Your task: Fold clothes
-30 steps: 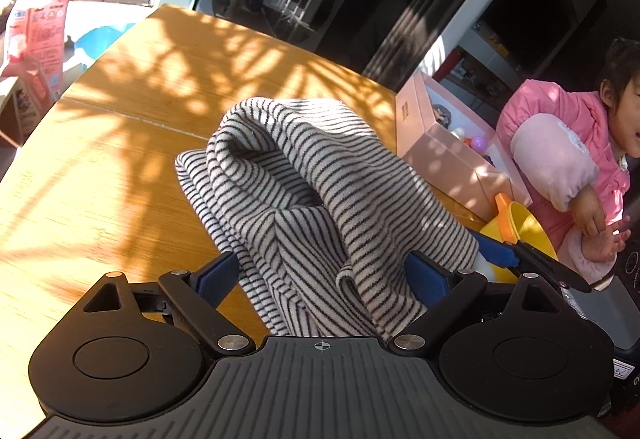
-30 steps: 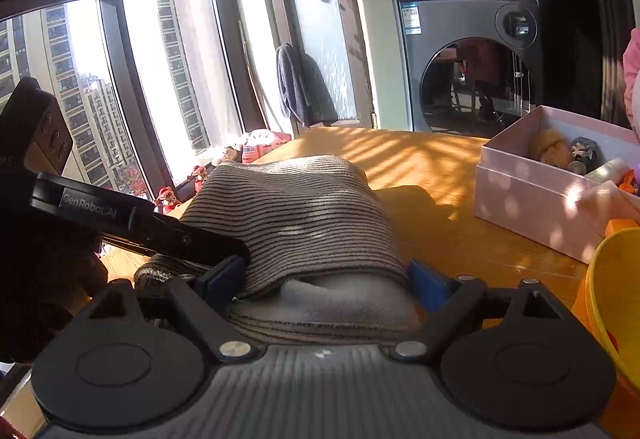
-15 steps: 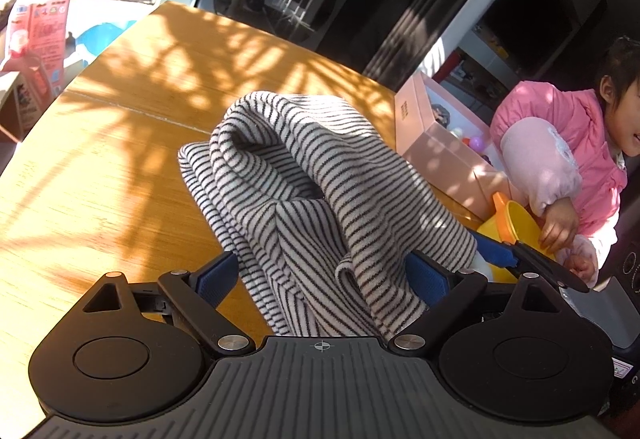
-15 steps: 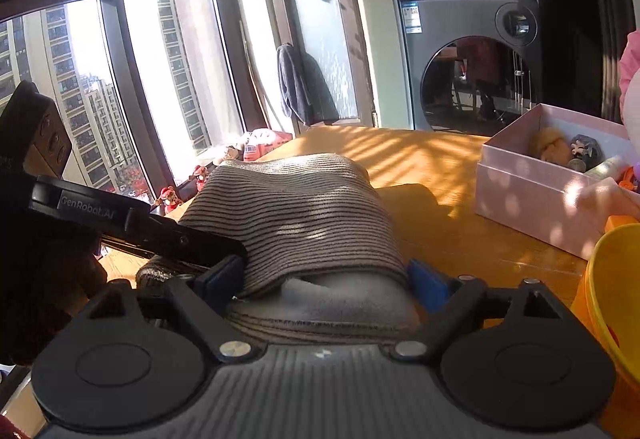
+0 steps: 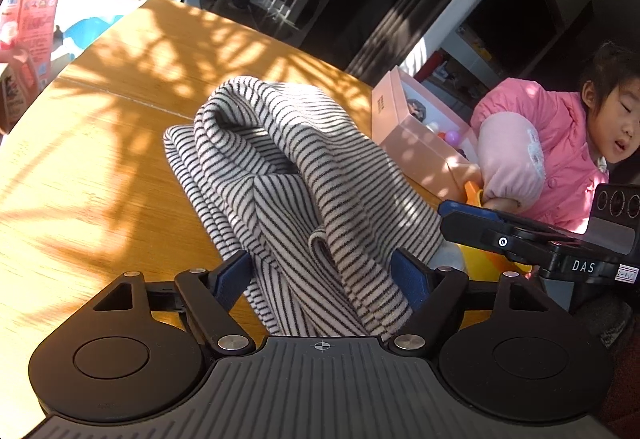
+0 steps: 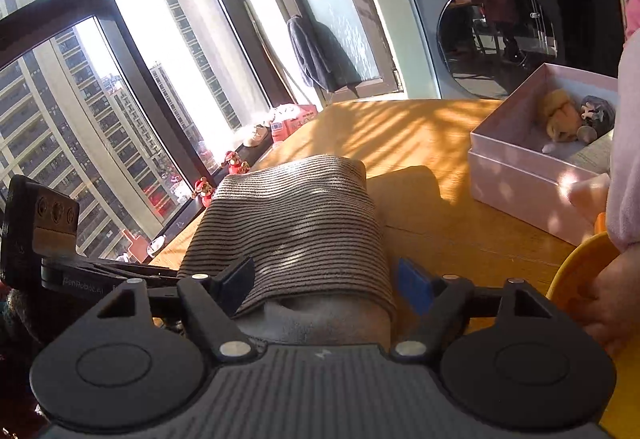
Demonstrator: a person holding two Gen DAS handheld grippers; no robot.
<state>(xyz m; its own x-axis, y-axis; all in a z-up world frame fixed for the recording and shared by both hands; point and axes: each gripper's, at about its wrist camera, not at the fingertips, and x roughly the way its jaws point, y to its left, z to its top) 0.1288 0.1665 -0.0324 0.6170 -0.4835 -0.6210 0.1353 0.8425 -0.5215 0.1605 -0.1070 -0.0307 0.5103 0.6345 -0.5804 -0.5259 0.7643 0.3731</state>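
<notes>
A: Where does the garment sit?

B: The striped top (image 5: 304, 175) lies bunched and partly doubled over on the wooden table (image 5: 100, 167), close to the near edge. A pink box (image 5: 416, 151) stands just beside it on the right, and a child in a pink jacket (image 5: 552, 151) leans in by a yellow bowl (image 6: 580, 263).

A: And the two grippers?

B: The left gripper (image 5: 322, 275) has the near end of the top between its fingers, which have just been closing. The right pad sits against the cloth, but bare table shows inside the left pad, so it looks released rather than clenched. The right gripper (image 6: 326, 279) straddles the other near end, also just closing in; its left pad meets the fabric while a gap stays at the right pad, so it is not clamped either.

A: So which step is this?

B: By the look of it, taking hold of the near hem at both ends before a fold. The fold itself is not made.

A: What does the next move call for?

B: Probably pinching both ends through all layers, lifting together, and keeping the right side clear of the bowl and the child's hand (image 6: 608, 299).
</notes>
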